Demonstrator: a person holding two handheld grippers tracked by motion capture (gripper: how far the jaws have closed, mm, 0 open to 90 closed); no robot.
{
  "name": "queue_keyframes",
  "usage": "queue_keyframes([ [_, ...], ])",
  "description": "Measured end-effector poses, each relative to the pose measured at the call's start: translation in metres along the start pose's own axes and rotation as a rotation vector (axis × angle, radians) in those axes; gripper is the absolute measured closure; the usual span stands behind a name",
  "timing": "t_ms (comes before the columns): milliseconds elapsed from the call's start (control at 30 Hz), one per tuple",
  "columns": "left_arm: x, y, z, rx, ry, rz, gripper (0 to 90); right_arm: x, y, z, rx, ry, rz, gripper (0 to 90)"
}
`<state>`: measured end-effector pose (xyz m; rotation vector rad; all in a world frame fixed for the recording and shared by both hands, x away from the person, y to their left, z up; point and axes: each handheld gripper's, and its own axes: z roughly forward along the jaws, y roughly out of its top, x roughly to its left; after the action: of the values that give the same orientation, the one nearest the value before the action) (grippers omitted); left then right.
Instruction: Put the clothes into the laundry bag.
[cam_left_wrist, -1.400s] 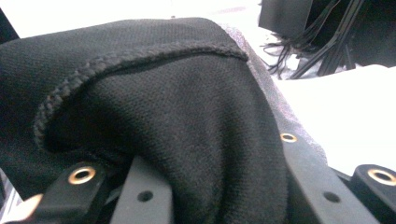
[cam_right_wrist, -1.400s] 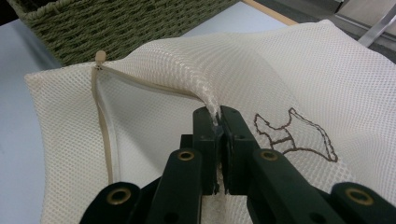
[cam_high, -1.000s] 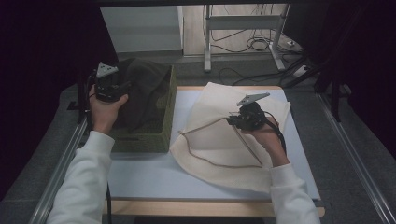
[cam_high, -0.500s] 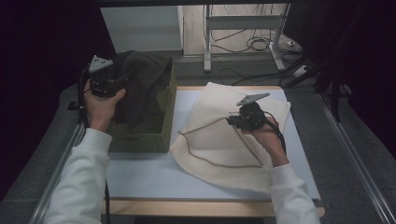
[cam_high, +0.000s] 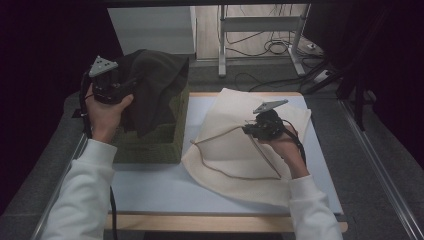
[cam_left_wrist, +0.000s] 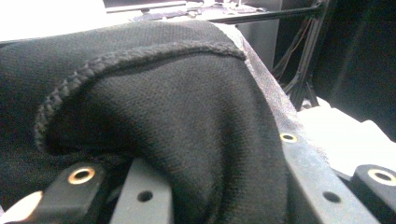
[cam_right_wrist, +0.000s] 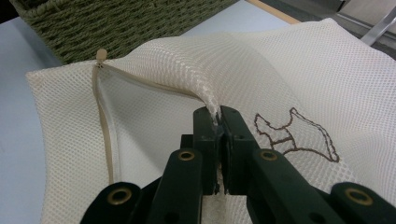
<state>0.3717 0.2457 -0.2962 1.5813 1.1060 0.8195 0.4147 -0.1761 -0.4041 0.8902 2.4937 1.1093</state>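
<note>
Left hand-held gripper (cam_high: 131, 84), clamped on a soft black knit garment (cam_high: 152, 87), has risen above the woven basket (cam_high: 150, 142) at 9 o'clock; right hand-held gripper (cam_high: 248, 130) pinches the cream mesh bag (cam_high: 240, 155) on the table (cam_high: 150, 187), unmoved.

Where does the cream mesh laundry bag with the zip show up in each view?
High view: cream mesh laundry bag lies right of centre on the table, right gripper pinching its upper layer.
Left gripper view: pale patch at the right edge, too unclear to call the bag.
Right gripper view: bag across the middle.
Shared landmark: green woven basket.
</note>
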Motion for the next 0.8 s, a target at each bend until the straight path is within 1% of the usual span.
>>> queue_keyframes([
  [167,-0.006,0.003,-0.006,-0.025,-0.018,0.004,71.3,0.0,0.0,0.0,0.0,-0.002,-0.006,85.7],
  [300,-0.009,0.006,-0.01,-0.041,-0.022,0.013,71.3,0.0,0.0,0.0,0.002,0.001,-0.006,85.7],
  [400,-0.012,0.008,-0.012,-0.044,-0.024,0.019,71.3,0.0,0.0,0.001,0.002,0.001,-0.004,85.7],
  [533,-0.015,0.005,-0.013,-0.043,-0.041,0.022,71.3,0.0,0.0,0.0,-0.002,-0.002,-0.004,85.7],
  [667,-0.017,0.003,-0.016,-0.06,-0.054,0.014,71.3,0.0,0.0,0.001,-0.001,-0.003,-0.006,85.7],
  [800,-0.02,0.003,-0.02,-0.067,-0.056,0.023,71.3,-0.001,0.0,0.002,-0.001,-0.002,-0.004,85.7],
])
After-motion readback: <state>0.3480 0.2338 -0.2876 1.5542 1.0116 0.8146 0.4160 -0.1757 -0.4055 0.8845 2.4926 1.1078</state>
